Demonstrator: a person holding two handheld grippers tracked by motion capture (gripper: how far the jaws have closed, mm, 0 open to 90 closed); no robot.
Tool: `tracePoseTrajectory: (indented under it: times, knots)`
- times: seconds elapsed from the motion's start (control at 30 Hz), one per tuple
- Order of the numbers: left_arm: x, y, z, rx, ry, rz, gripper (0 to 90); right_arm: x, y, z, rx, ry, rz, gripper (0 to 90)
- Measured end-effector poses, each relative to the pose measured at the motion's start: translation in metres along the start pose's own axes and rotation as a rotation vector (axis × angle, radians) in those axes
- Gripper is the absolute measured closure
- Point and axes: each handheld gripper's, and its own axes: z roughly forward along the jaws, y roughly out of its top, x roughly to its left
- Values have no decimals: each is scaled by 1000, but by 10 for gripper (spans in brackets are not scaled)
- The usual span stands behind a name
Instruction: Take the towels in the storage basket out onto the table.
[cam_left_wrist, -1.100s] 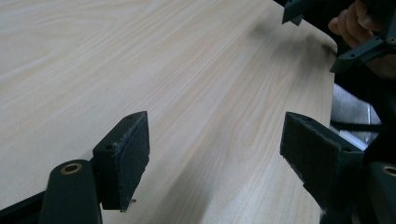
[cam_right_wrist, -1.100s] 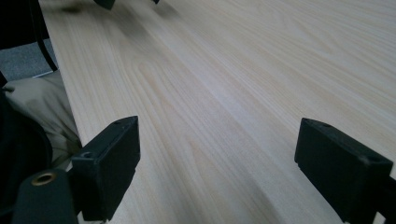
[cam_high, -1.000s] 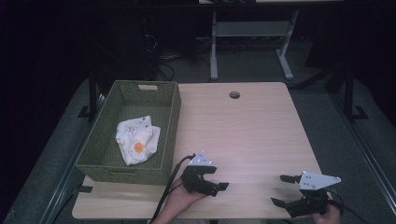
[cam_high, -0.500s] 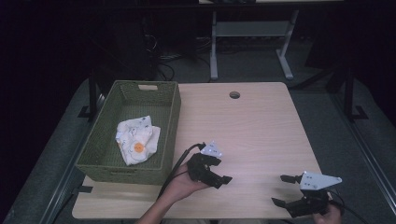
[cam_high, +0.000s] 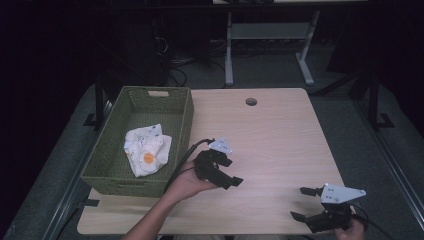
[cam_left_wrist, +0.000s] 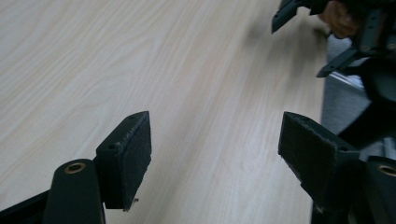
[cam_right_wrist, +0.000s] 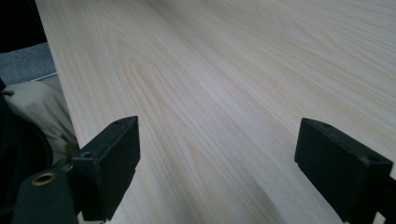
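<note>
A white cloth with an orange spot (cam_high: 146, 149) lies crumpled inside the green woven basket (cam_high: 111, 163) at the table's left. My left gripper (cam_high: 226, 173) hovers over the wooden table (cam_high: 280, 140) just right of the basket, jaws open and empty, pointing toward the right. In the left gripper view its fingers (cam_left_wrist: 126, 158) stand wide apart over bare wood, with the right gripper (cam_left_wrist: 322, 32) far off at the upper right. My right gripper (cam_high: 301, 204) sits at the front right edge, open, with nothing between its fingers (cam_right_wrist: 111, 163).
A round cable hole (cam_high: 251, 101) lies near the table's far edge. A metal stand (cam_high: 270, 35) rises behind the table in the dark. The table's front edge and a beige trouser leg (cam_right_wrist: 39, 112) are close to the right gripper.
My left gripper has risen and moved away from the front edge toward the table's middle, staying open. The right gripper has stayed in place.
</note>
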Motion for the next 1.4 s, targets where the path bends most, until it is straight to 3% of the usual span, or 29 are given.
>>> tracePoseTrajectory:
  times: [0.13, 0.43, 0.63, 0.67, 0.77, 1.03, 1.27, 1.4]
  knots:
    - [8, 3, -12, 34, 15, 2, 258, 0, 0, 1, 4, 1, -2, 138]
    - [18, 8, -30, 35, -3, -16, 252, 0, 0, 1, 3, 6, 3, 138]
    - [34, 8, -51, 17, -28, -42, 246, 0, 0, 1, 2, 7, 3, 138]
    - [39, 7, -58, -4, -41, -63, 246, 0, 0, 1, 3, 7, 2, 138]
    - [44, 6, -65, -10, -33, -66, 246, 0, 0, 1, 3, 8, 1, 138]
    - [63, -1, -94, -73, -33, -135, 246, 0, 1, 1, 3, 8, -1, 138]
    - [73, -9, -110, -89, -8, -162, 247, 0, 1, 1, 4, 8, -1, 138]
    - [77, -16, -118, -101, -16, -177, 247, 0, 1, 1, 2, 8, -2, 138]
